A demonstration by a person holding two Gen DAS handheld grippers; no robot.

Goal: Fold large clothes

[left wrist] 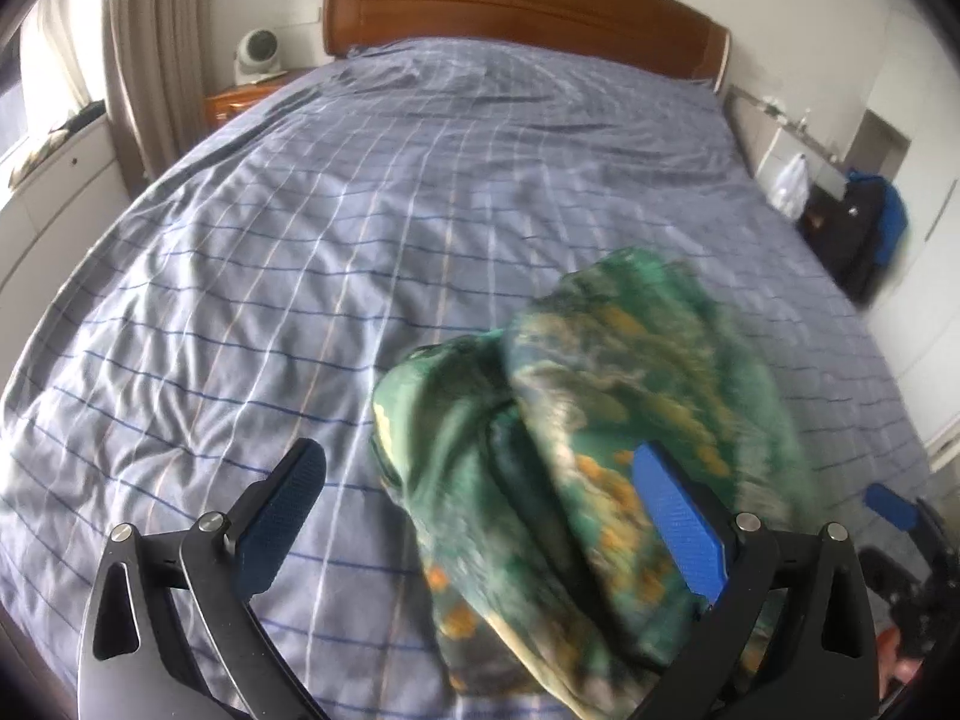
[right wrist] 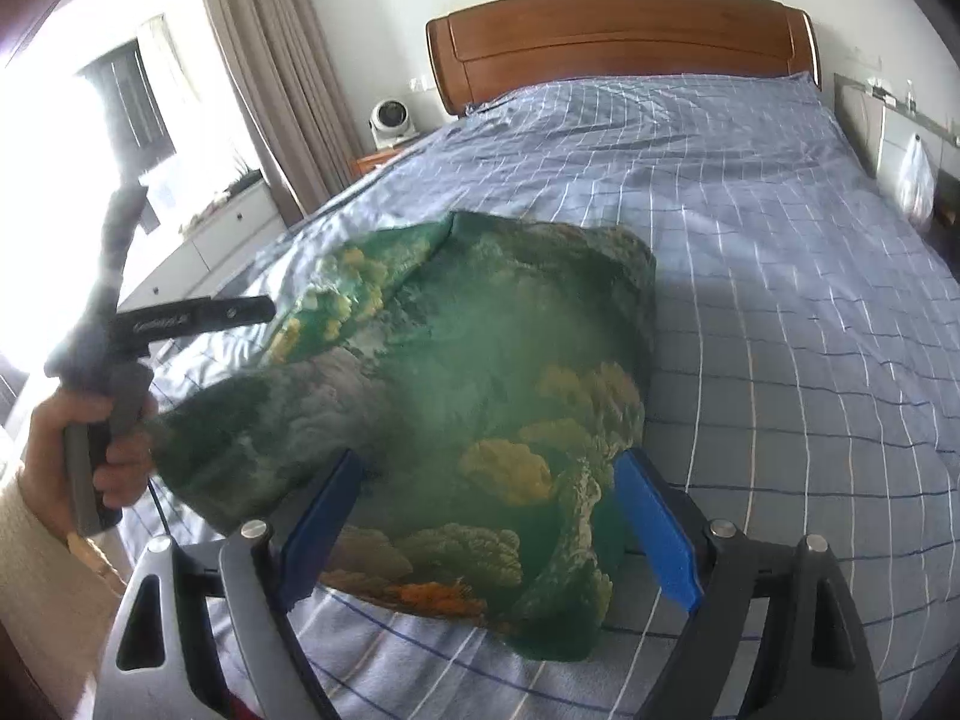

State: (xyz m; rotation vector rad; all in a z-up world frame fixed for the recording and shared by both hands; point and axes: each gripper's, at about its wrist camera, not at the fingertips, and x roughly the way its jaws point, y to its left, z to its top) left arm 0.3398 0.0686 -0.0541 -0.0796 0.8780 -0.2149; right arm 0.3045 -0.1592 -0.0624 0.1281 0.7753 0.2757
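Soft green garment (right wrist: 480, 396) with yellow-orange print bunched on checked bedsheet (right wrist: 780, 276), between spread fingers of right gripper (right wrist: 486, 516); left gripper (left wrist: 480, 516) likewise released, ribbed pads apart.

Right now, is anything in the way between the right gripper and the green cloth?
No, nothing visible. The green cloth lies bunched on the bed, and part of it already sits between the open jaws of the right gripper. Only the bedsheet is around it.
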